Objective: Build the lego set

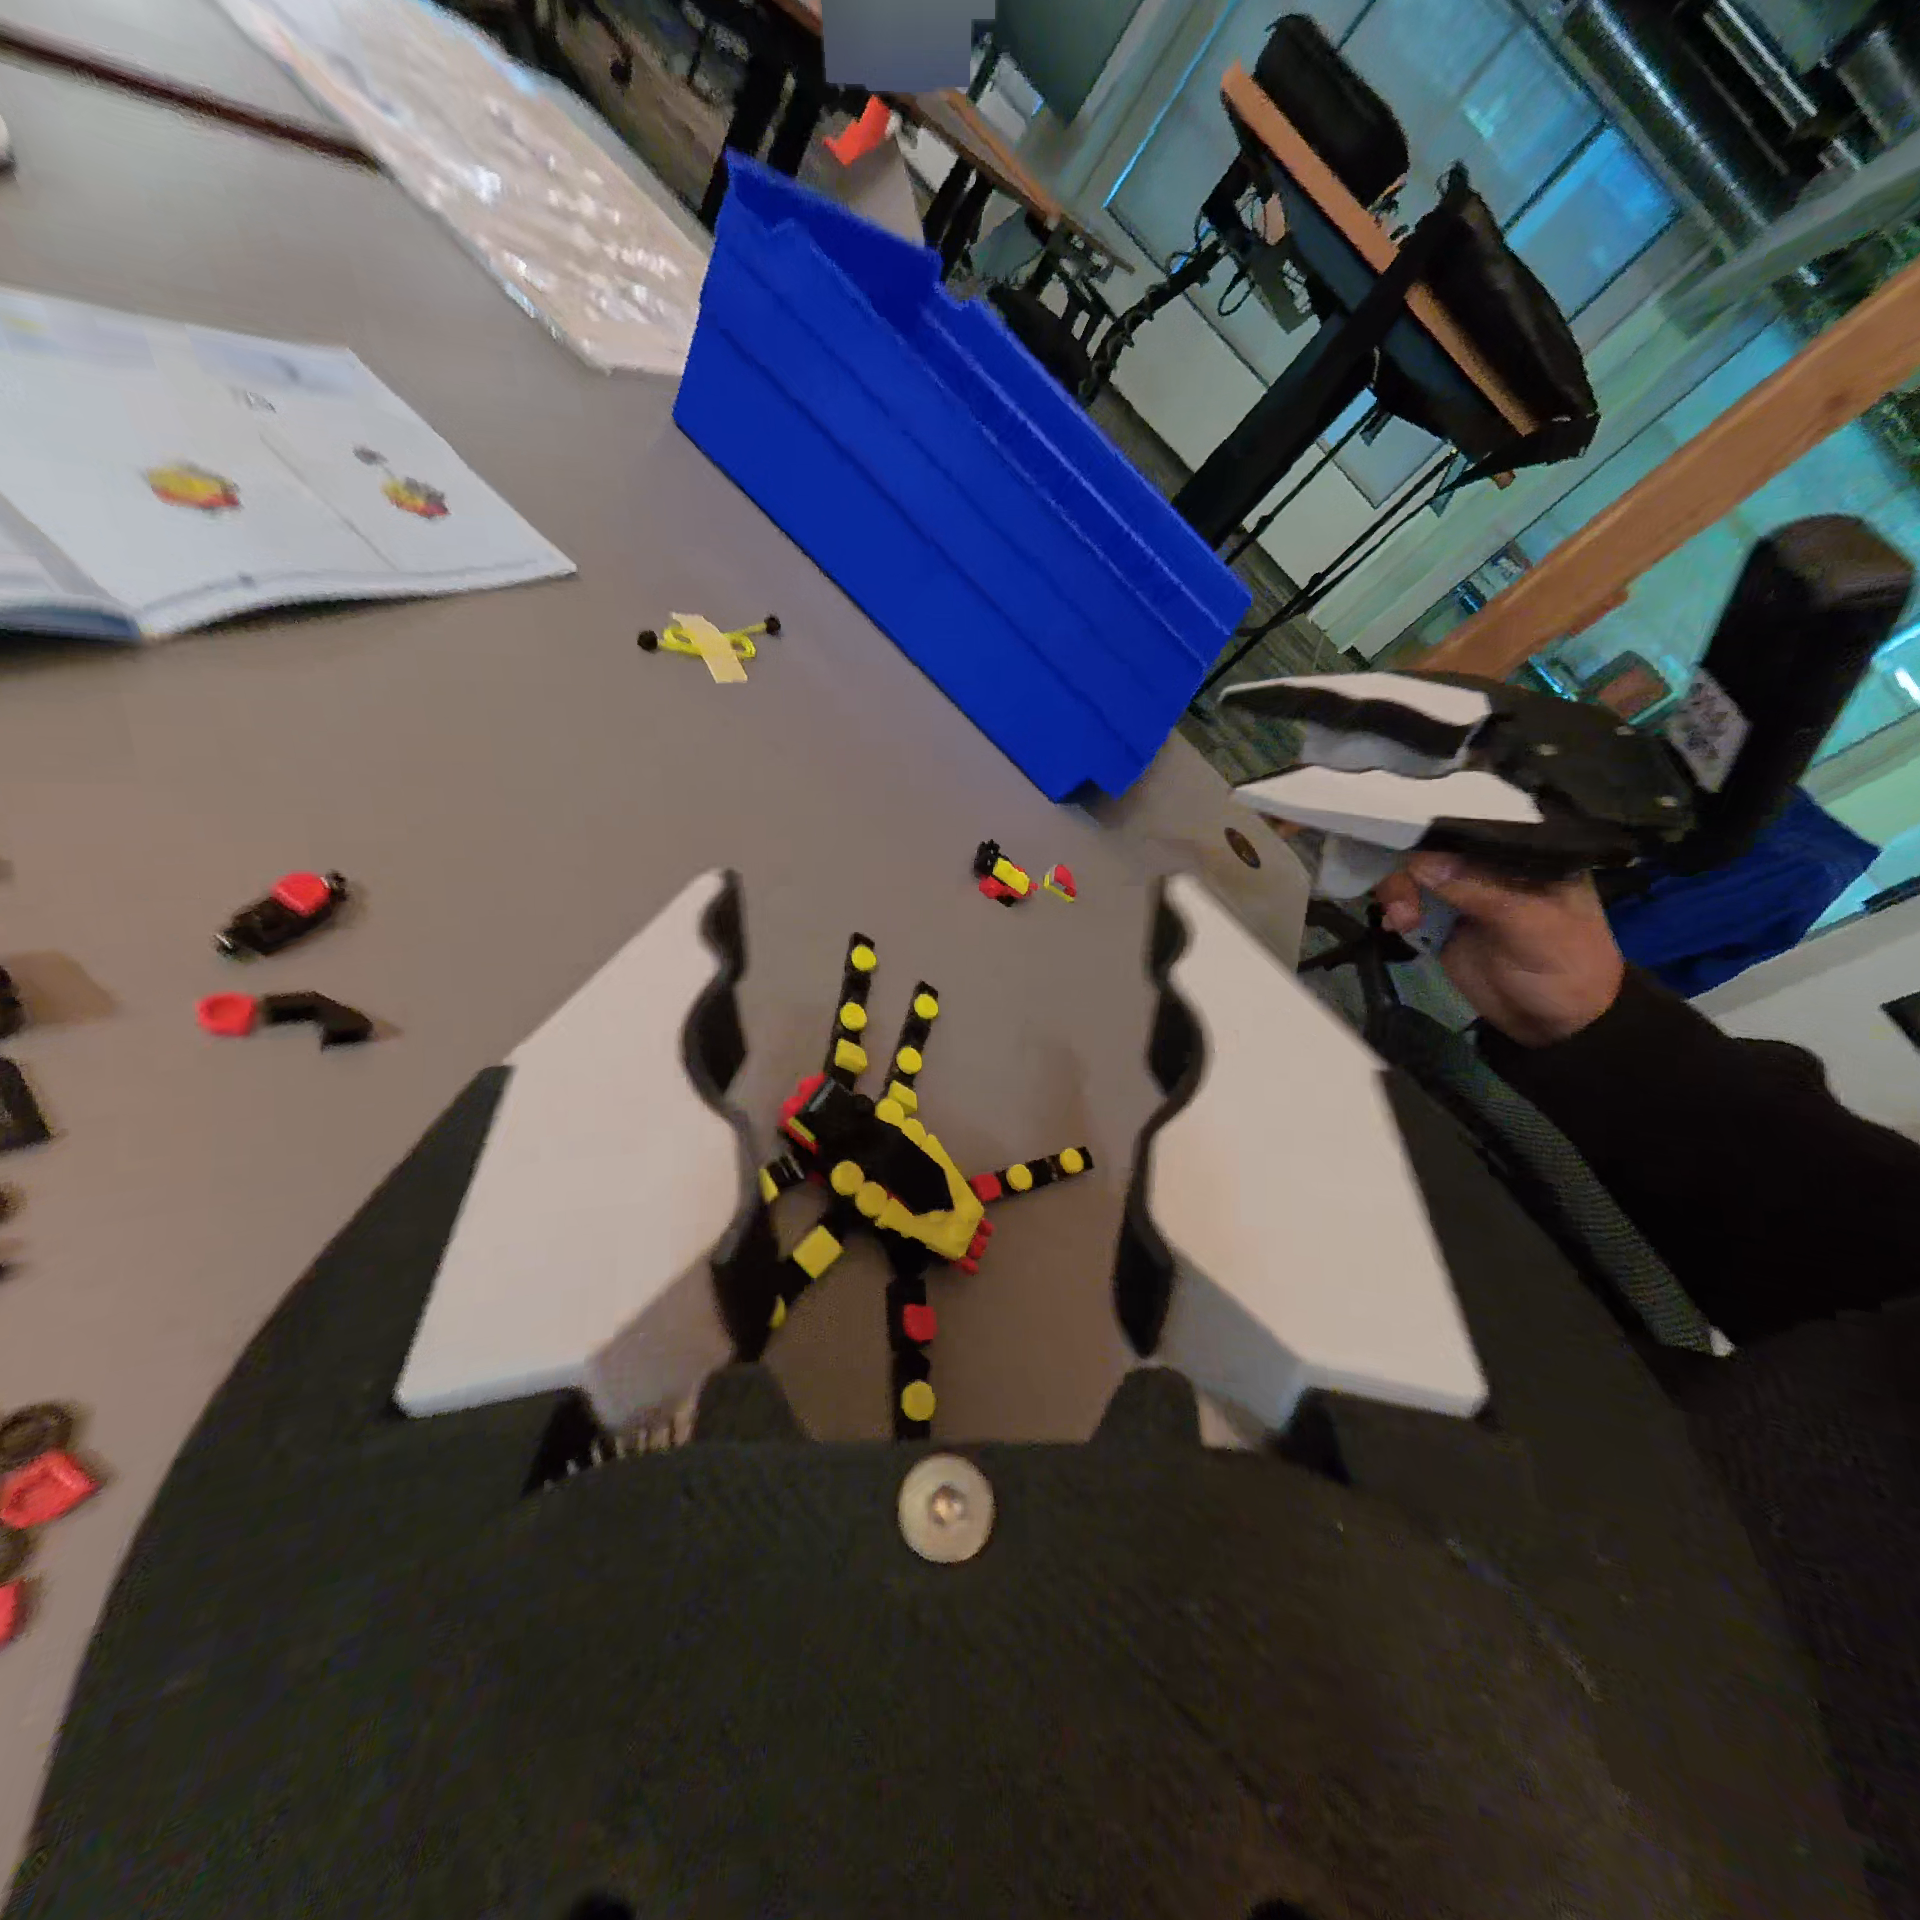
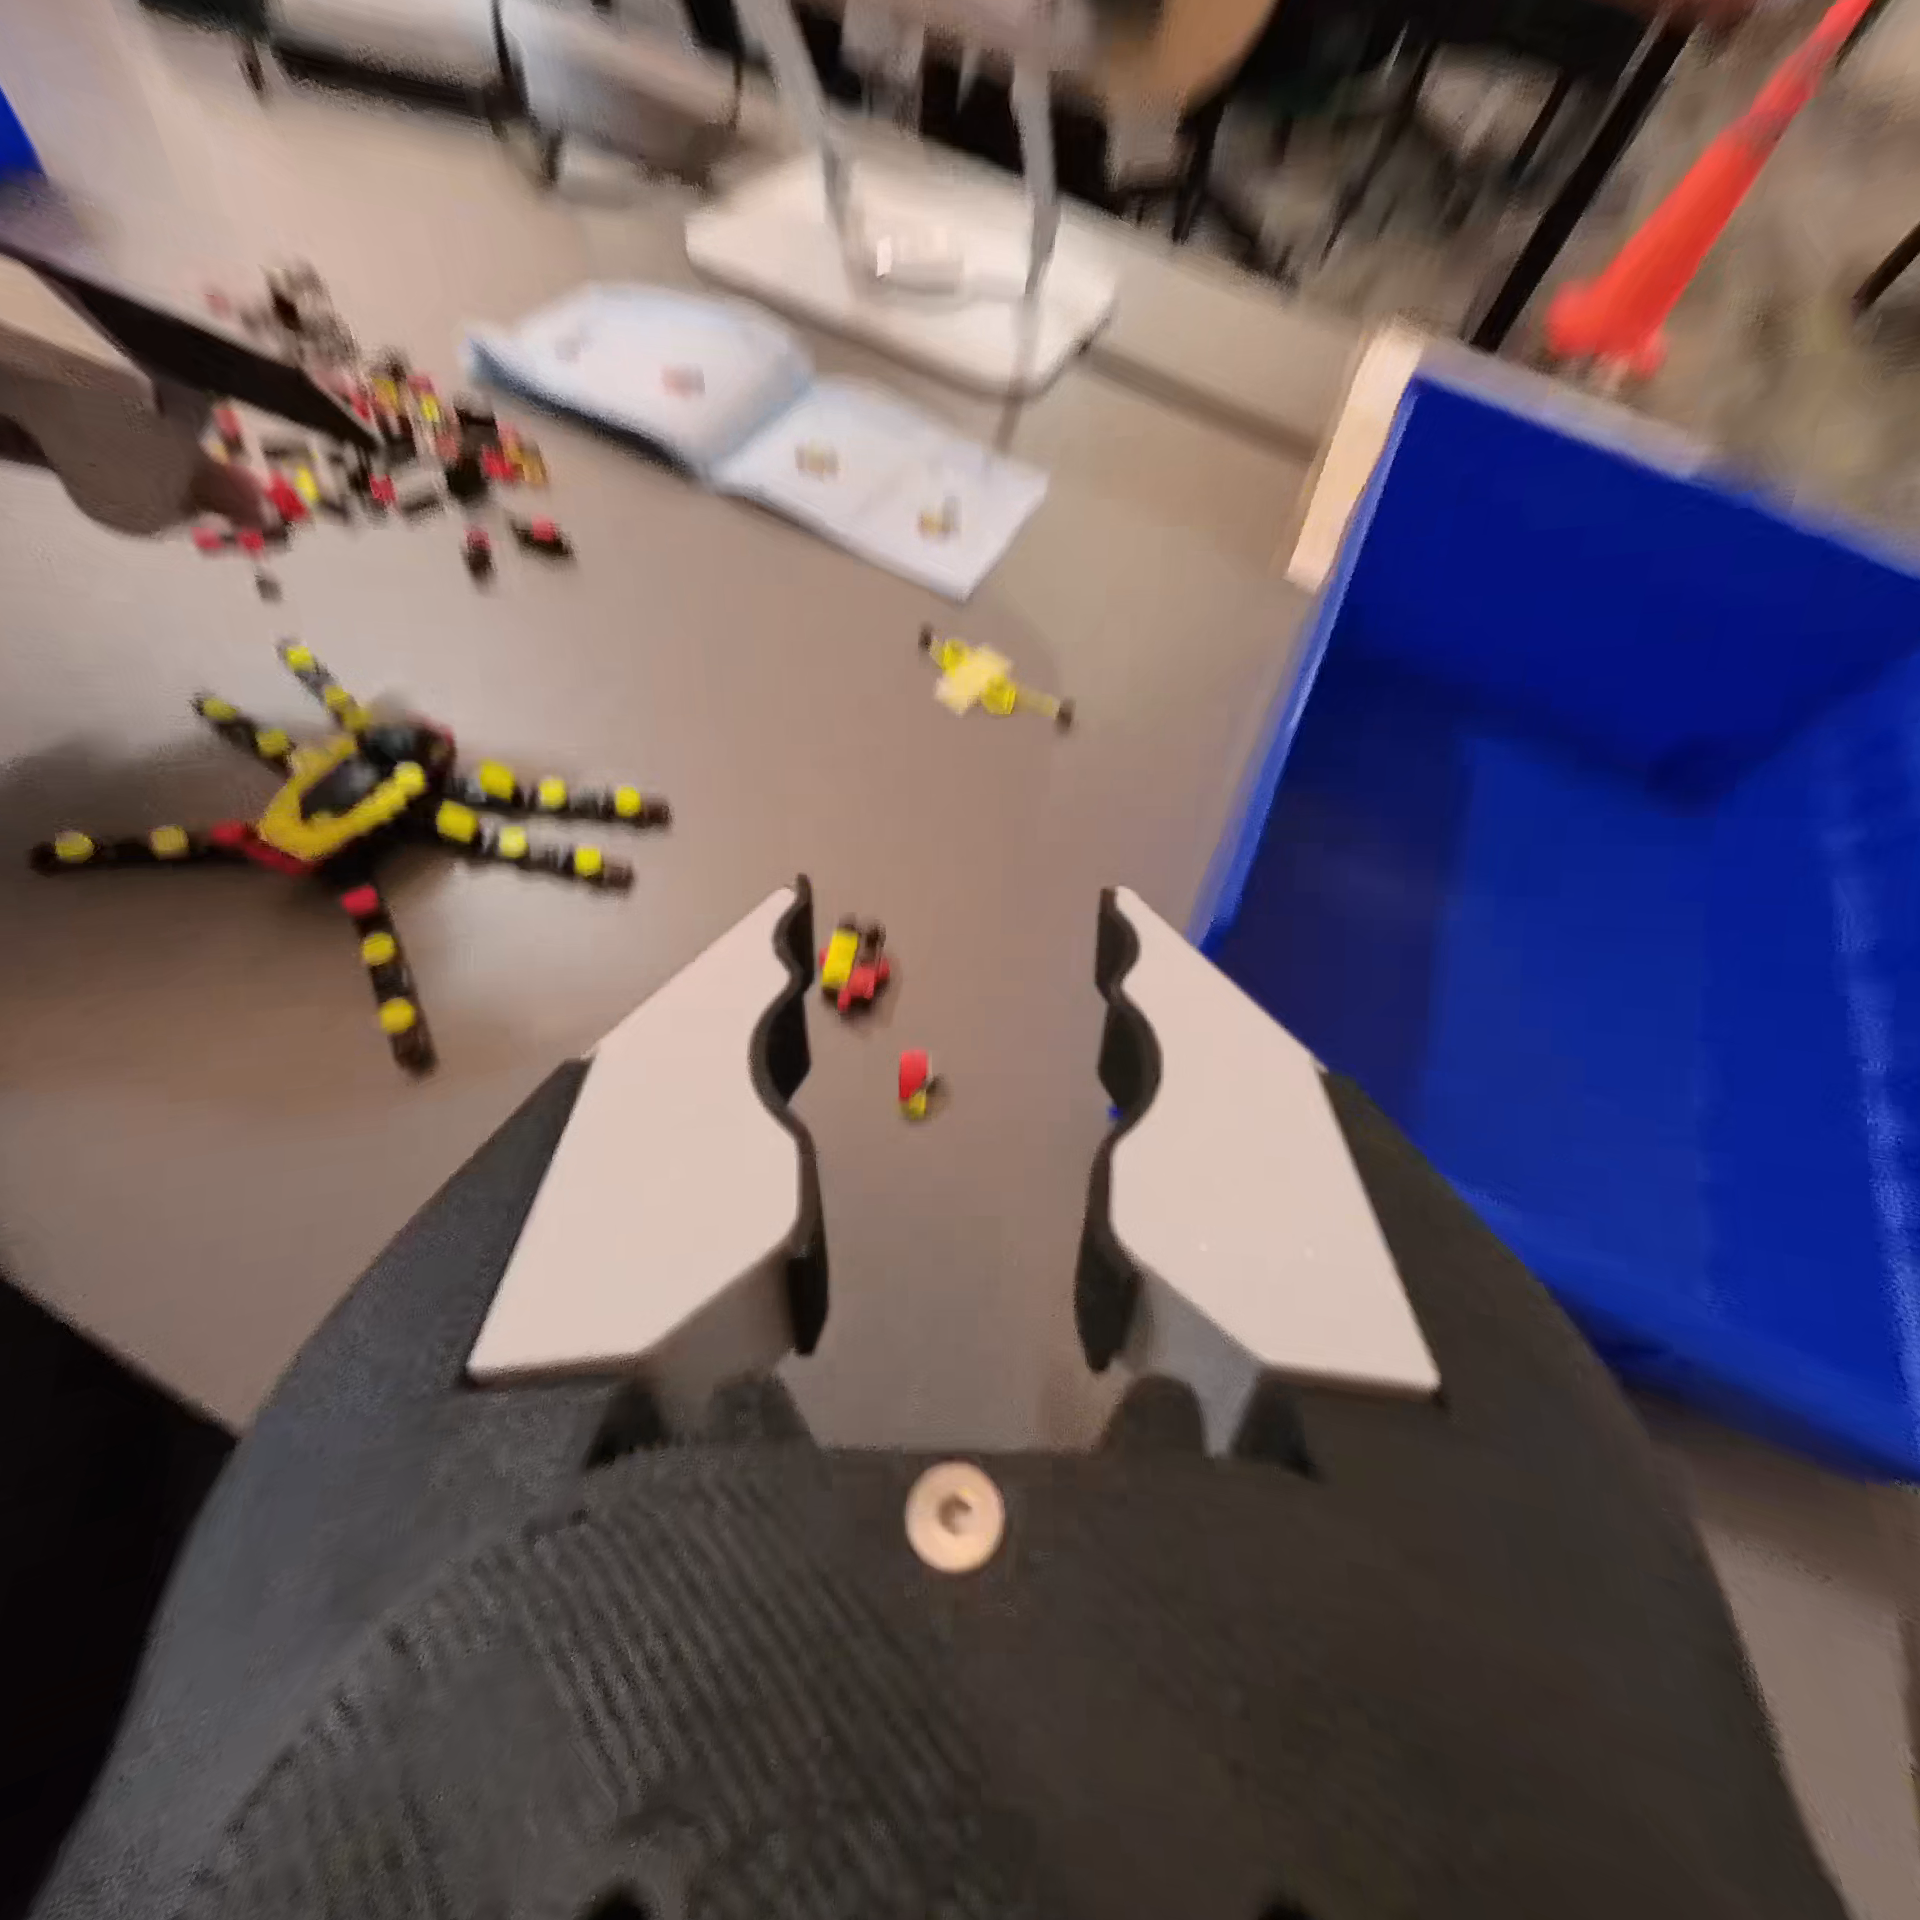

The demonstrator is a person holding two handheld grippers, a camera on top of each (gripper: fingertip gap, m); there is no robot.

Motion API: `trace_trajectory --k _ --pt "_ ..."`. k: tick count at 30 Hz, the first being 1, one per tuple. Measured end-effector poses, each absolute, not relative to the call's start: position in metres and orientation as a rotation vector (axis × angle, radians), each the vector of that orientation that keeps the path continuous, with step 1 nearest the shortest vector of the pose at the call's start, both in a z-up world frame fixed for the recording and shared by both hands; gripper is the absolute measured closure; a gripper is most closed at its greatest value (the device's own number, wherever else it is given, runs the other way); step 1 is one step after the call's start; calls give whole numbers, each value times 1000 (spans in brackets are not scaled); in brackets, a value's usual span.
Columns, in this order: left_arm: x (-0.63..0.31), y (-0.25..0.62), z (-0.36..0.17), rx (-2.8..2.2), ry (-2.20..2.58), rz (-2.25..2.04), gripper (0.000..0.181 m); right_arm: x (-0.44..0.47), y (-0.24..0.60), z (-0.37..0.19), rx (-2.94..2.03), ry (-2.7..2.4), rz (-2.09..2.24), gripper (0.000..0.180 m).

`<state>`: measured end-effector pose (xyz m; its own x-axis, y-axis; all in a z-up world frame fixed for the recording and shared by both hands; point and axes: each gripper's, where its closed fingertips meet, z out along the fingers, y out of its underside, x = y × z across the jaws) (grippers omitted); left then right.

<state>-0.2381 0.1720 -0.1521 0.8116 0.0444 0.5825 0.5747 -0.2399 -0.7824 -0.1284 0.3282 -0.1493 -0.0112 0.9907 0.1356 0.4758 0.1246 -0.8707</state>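
Note:
A black, yellow and red lego spider [image 1: 883,1174] with several legs lies on the grey table, between the open fingers of my left gripper [image 1: 940,894], which hovers above it. It also shows in the right wrist view [image 2: 343,810] at the left. My right gripper [image 2: 951,899] is open and empty above a small red and yellow lego piece [image 2: 852,966] and a smaller red piece [image 2: 914,1081]. These show in the left wrist view [image 1: 1003,871] too. The right gripper [image 1: 1242,743] appears in the left wrist view, held by a hand, open.
A blue bin [image 1: 935,488] stands at the table's right edge, and shows in the right wrist view [image 2: 1621,883]. An open instruction booklet [image 1: 239,488] lies far left. A yellow lego assembly [image 1: 712,639] lies mid-table. Loose red and black pieces [image 1: 281,914] lie left.

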Motion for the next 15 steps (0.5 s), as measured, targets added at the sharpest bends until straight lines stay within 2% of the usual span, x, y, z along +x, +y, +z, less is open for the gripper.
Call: trace_trajectory --k 1,4,6,7,8,9,11,13,15 --pt "-241 171 -148 -1752 -455 -494 88 -131 326 -135 -1398 -1549 828 124" --pt "-252 167 -146 -1796 -368 -298 76 -147 304 -122 -1304 -1511 886 121" --pt "-264 161 -147 -1843 -302 -129 77 -165 276 -126 -1240 -1565 961 125" --pt "-271 155 -139 -1829 -252 -49 93 -174 264 -125 -1195 -1587 996 122" --pt "-278 148 -119 -1747 -204 14 130 -184 253 -118 -1129 -1572 1041 121" --pt "-289 136 -92 -1620 -184 65 153 -193 242 -105 -1042 -1554 1097 121" --pt "-320 104 -41 -1367 -218 147 156 -213 226 -80 -902 -1545 1197 125" --pt "-352 79 -20 -1289 -295 169 181 -239 216 -61 -809 -1564 1257 131" --pt "-379 70 -27 -1380 -433 114 181 -267 203 -64 -748 -1688 1276 169"
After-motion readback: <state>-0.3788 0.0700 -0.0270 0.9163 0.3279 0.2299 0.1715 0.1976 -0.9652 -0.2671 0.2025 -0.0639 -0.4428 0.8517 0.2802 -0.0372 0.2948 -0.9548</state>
